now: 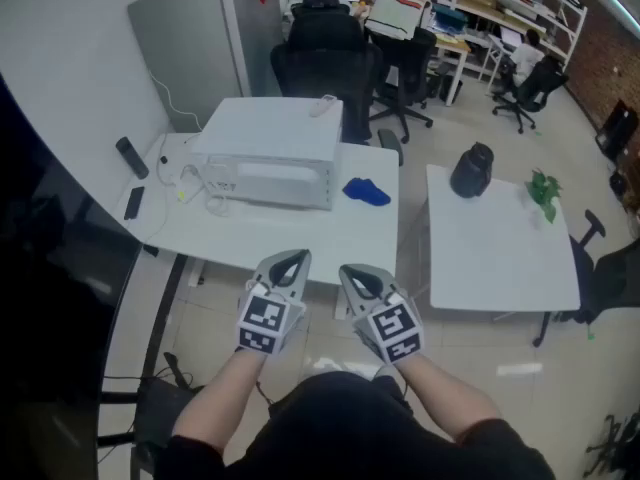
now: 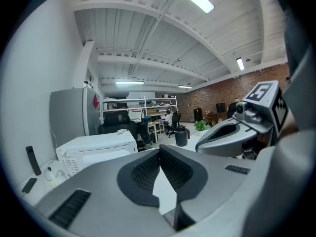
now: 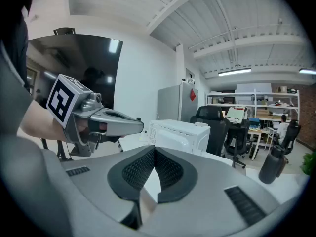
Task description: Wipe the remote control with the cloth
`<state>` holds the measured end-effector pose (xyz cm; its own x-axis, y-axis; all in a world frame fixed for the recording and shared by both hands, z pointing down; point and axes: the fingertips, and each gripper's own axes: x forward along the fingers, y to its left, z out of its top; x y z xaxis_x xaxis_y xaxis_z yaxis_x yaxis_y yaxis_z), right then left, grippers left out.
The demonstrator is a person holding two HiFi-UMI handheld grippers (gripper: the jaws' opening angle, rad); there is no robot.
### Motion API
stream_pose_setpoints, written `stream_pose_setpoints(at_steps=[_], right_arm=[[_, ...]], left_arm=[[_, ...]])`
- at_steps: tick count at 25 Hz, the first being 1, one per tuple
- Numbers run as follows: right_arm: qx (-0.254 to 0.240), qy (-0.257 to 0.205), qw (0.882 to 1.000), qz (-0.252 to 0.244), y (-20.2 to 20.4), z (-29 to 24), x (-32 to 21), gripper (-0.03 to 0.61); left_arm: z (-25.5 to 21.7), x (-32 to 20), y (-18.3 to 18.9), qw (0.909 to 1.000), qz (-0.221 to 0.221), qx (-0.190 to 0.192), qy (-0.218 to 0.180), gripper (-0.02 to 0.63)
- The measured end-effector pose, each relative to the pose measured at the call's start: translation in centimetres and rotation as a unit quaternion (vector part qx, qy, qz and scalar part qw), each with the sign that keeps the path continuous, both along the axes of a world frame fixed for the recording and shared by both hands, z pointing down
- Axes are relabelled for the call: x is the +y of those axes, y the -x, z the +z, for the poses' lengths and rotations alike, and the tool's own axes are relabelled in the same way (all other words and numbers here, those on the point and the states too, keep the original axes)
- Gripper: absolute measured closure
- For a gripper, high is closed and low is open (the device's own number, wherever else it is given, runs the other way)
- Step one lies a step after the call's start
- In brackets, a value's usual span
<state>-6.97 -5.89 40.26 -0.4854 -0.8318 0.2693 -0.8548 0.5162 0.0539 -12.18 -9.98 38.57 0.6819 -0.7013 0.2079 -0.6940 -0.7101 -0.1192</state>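
Observation:
A black remote control (image 1: 131, 157) lies at the far left of the white table (image 1: 250, 238), close to the wall; the left gripper view shows the remote (image 2: 32, 159) too. A crumpled blue cloth (image 1: 366, 191) rests on the table just right of the microwave. Both grippers hover side by side in front of the table's near edge, well short of the cloth and the remote. My left gripper (image 1: 293, 258) (image 2: 159, 152) is shut with nothing in it. My right gripper (image 1: 355, 273) (image 3: 154, 149) is shut and empty as well.
A white microwave (image 1: 272, 155) with cables at its left takes up the table's middle. A second small black device (image 1: 133, 202) lies near the remote. A second white table (image 1: 495, 258) to the right carries a black jug (image 1: 472, 170) and a plant (image 1: 543, 192). Office chairs stand behind.

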Motion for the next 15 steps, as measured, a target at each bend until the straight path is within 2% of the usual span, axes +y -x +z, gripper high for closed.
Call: stream_pose_setpoints(at_steps=[7,15], right_arm=[[0.012,0.002,1.0,0.003,0.1,-0.6,-3.4,0.572],[0.006,0.01,0.999,-0.031,-3.2,-0.1,-13.3,0.571]], left_arm=[[-2.5,-6.7,2.1,0.9999,-0.002,-0.011,-0.005,0.611],[-3.8,-19.2,-0.9,0.9992,-0.035,-0.018,0.006,0.607]])
